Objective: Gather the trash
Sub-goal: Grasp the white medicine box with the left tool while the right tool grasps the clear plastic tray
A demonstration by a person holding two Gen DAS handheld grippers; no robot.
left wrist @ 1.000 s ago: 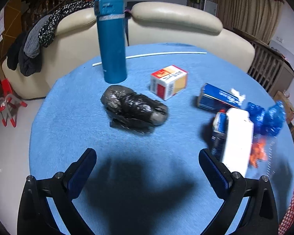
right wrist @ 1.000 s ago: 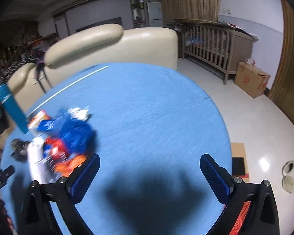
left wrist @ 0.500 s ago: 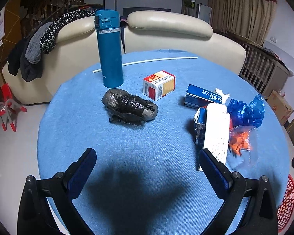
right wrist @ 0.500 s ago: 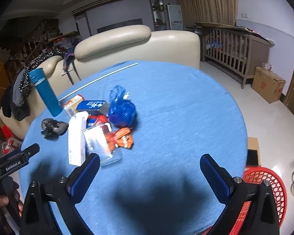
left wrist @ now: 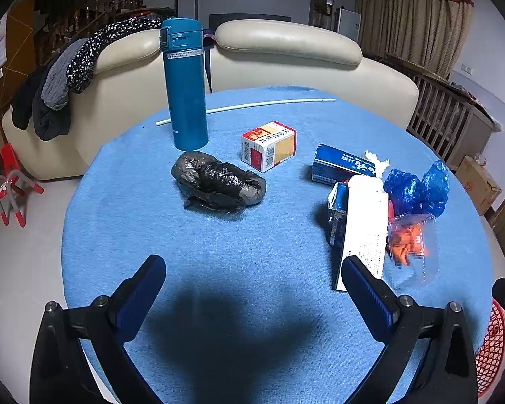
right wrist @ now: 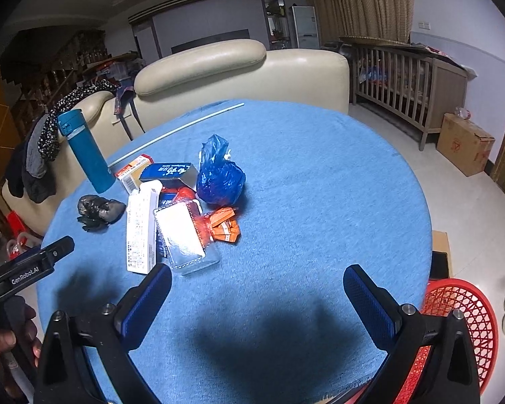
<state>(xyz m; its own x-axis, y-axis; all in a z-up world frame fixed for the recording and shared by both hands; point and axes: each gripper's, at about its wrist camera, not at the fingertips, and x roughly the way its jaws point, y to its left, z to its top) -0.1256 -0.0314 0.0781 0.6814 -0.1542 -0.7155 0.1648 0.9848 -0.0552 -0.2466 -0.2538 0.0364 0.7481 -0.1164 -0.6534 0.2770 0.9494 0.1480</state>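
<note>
Both grippers, left [left wrist: 252,286] and right [right wrist: 257,289], hover with jaws wide open and empty. The trash [right wrist: 181,208] sits piled mid-bench, red basket [right wrist: 461,320] waiting on the floor beside, probably for easy dropping.

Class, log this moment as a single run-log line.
left gripper: open, empty | right gripper: open, empty | trash: black bag, blue bag on table | red basket: beside table

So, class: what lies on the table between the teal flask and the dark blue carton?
The red-and-yellow box lies between the teal flask and the dark blue carton, clearest in the left wrist view.
</note>
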